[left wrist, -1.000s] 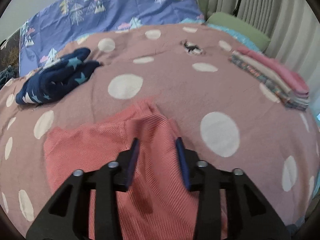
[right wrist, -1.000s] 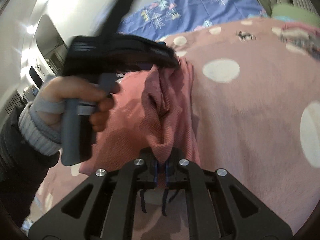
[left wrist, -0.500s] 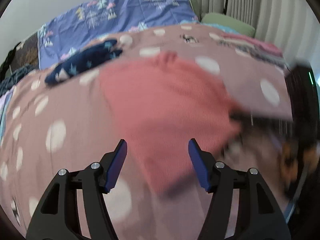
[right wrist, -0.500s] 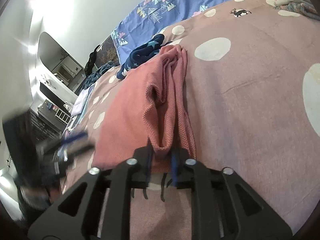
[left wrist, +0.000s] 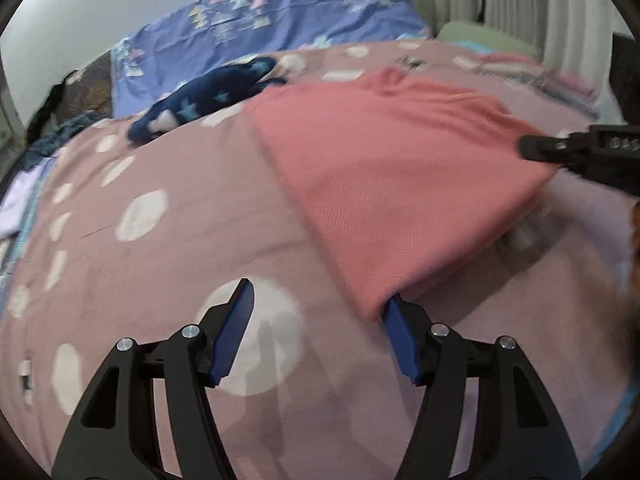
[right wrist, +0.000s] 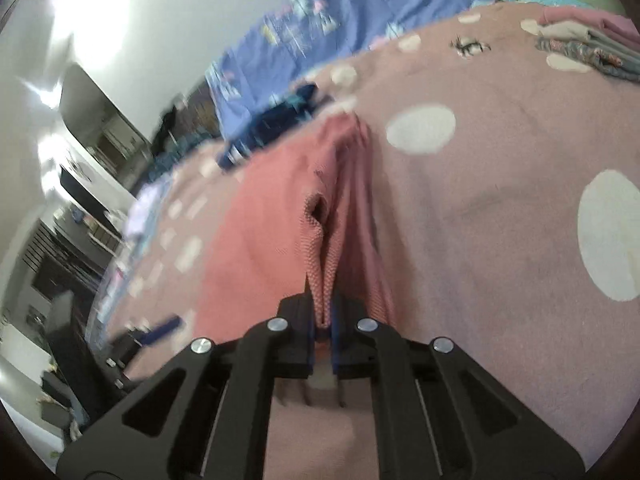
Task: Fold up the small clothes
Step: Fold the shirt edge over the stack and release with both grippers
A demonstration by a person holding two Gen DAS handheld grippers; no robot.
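Observation:
A coral-pink knit garment lies spread on the pink polka-dot blanket. My left gripper is open and empty, just short of the garment's near corner; that corner overlaps its right fingertip. My right gripper is shut on a bunched fold of the garment at its right edge. It also shows in the left wrist view at the garment's far right corner.
A navy star-print garment lies crumpled behind the pink one. A stack of folded clothes sits at the far right of the bed. A blue patterned sheet covers the head end. Room furniture stands off the left side.
My left gripper let go of the pink garment, opened wide and drew back to its near corner. My right gripper stays shut on the fold; the garment now lies flatter.

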